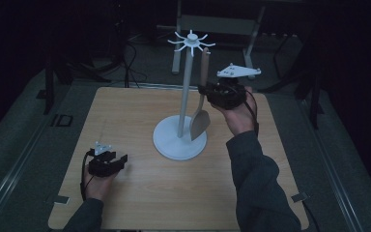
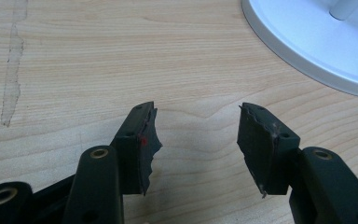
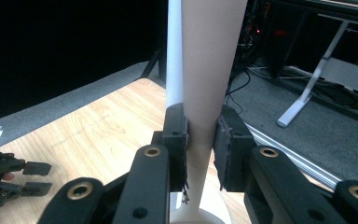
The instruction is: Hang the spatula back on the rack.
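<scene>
My right tool (image 1: 206, 90) is clamped on the handle of a wooden spatula (image 1: 201, 121), which hangs upright just beside the white pole of the utensil stand (image 1: 179, 137); in the right gripper view the handle (image 3: 209, 70) fills the gap between my jaws and runs out of the top of the picture, so I cannot see whether its upper end sits on one of the stand's hooks, and in the high view the room is too dim to settle it. The blade reaches down near the stand's round base, though I cannot tell if they touch. My left tool (image 1: 121, 160) rests low on the wooden surface (image 1: 140, 193) near its left front, jaws wide apart with nothing between them; in the left gripper view (image 2: 198, 140) the pads look torn and ragged at their edges, and the stand's base is cut off at the upper right corner. Dark lettering on the floor left of the surface reads something like "ID", too blurred to be sure
</scene>
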